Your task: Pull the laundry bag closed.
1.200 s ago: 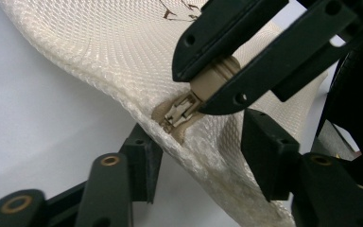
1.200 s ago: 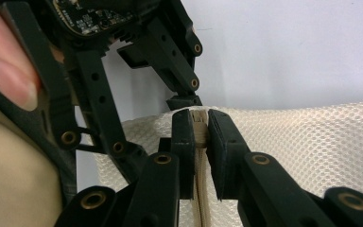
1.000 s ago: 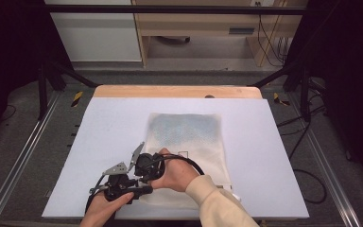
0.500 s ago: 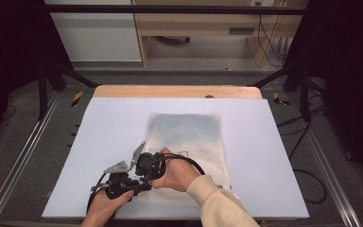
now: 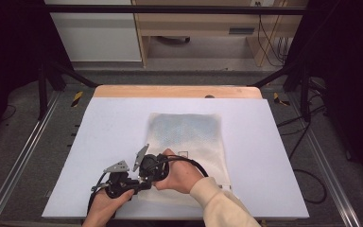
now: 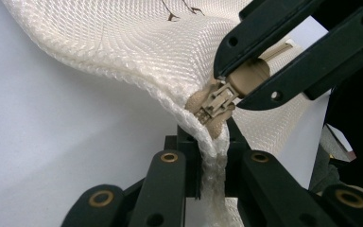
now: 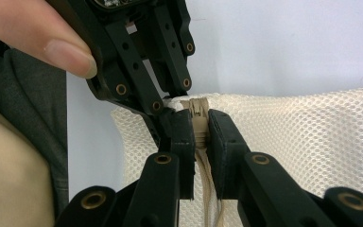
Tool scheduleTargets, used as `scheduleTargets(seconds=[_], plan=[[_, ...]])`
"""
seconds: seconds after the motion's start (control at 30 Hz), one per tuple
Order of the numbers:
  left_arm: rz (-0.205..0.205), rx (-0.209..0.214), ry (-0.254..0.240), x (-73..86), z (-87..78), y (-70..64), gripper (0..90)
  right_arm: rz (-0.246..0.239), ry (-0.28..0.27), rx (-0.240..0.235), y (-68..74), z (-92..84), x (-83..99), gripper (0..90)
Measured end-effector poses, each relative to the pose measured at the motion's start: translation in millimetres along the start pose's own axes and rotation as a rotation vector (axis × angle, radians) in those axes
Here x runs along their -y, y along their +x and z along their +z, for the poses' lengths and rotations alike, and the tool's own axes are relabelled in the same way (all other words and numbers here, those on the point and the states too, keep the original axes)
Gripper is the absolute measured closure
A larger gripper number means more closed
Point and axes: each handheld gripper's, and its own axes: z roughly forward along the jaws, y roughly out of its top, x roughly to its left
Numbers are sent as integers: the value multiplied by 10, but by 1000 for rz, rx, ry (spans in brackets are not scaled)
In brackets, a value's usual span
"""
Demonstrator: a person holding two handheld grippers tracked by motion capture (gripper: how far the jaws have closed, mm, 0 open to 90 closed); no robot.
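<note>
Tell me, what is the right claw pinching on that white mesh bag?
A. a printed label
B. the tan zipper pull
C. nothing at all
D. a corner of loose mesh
B: in the left gripper view the right claw is closed on the tan zipper pull of the mesh bag, while the left claw clamps the bag's edge just below the slider.

Mesh bag [image 5: 185, 142] flat on the bench [image 5: 99, 123], just right of centre, long axis running from 12 to 6 o'clock. Left hand-held gripper [image 5: 134, 182] and right hand-held gripper [image 5: 144, 170] side by side at the bag's 7 o'clock corner, left at 8 o'clock of right. Zipper slider [image 6: 220, 97] at that corner edge, between the two. Shelf unit [image 5: 198, 28] beyond the bench at 12 o'clock.
</note>
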Motion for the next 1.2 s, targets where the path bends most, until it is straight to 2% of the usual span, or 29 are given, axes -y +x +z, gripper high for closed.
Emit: scheduleTargets(seconds=[0.47, 0.63, 0.7, 1.07, 1.2], plan=[[15, -16, -2, -4, -17, -10, 833, -27, 17, 16, 7, 0, 33, 822], [6, -24, -11, -5, -28, 2, 834, -36, 34, 27, 1, 4, 61, 822], [5, -24, -10, -5, -29, 1, 834, -21, 34, 25, 0, 3, 75, 822], [15, -32, -4, 11, -14, -21, 834, -5, 16, 14, -3, 2, 159, 822], [24, -39, 5, 15, 1, -43, 834, -8, 26, 15, 15, 1, 185, 822]])
